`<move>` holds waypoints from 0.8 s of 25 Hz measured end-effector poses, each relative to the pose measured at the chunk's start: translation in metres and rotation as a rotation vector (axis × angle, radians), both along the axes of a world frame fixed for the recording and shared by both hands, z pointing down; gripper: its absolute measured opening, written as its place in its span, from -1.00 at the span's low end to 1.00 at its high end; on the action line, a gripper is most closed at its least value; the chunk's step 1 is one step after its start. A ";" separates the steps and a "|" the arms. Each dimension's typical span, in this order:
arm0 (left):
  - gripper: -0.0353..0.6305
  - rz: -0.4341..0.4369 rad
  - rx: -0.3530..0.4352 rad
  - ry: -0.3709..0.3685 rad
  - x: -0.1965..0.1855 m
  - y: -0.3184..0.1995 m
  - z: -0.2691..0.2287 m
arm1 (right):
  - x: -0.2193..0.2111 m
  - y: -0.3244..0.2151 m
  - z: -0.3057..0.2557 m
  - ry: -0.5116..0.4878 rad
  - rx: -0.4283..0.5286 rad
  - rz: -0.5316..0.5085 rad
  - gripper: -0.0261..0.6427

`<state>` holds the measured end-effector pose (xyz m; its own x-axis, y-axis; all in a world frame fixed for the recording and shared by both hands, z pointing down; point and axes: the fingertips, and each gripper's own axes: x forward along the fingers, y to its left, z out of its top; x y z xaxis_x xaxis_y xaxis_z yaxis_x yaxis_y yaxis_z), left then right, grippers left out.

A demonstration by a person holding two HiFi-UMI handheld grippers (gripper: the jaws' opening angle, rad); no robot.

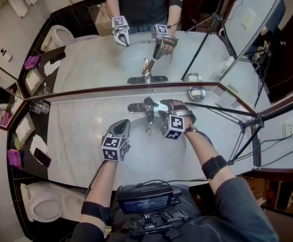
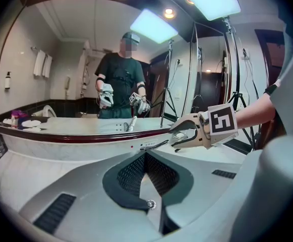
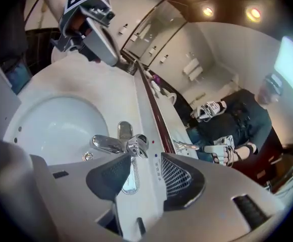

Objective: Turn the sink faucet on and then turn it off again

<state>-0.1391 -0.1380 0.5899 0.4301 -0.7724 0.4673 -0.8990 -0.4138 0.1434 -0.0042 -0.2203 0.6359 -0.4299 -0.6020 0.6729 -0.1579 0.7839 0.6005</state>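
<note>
Marble vanity (image 1: pixel 75 130) | left tongs (image 2: pixel 145 155) closed, empty | right tongs (image 3: pixel 146 160) wide, near faucet (image 3: pixel 118 144)

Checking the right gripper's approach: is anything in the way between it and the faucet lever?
Nothing visible. The right gripper has its jaws open on either side of the faucet lever, with nothing else between them.

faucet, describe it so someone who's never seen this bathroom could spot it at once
On the white marble counter under the wide mirror, find the oval basin sunk in its middle. The faucet stands at the basin's rear rim, against the mirror. It is the only chrome fixture with a spout reaching over the bowl, unlike the small round metal fitting below it.
</note>
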 end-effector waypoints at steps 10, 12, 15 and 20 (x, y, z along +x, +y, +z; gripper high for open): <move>-0.89 -0.026 -0.015 0.000 -0.010 0.000 0.007 | -0.025 -0.009 0.034 0.210 0.014 -0.193 -0.31; -0.89 -0.029 -0.016 0.001 -0.011 0.000 0.008 | -0.026 -0.008 0.042 0.231 -0.003 -0.204 -0.39; -0.89 -0.030 -0.017 0.004 -0.013 0.000 0.009 | -0.025 -0.007 0.051 0.260 -0.015 -0.218 -0.40; -0.89 -0.032 -0.025 0.008 -0.013 0.000 0.012 | -0.024 -0.006 0.053 0.317 0.007 -0.235 -0.43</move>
<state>-0.1519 -0.1380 0.6018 0.4088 -0.7741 0.4833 -0.9107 -0.3806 0.1607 -0.0281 -0.2259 0.6889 -0.3279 -0.5168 0.7908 0.2195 0.7725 0.5959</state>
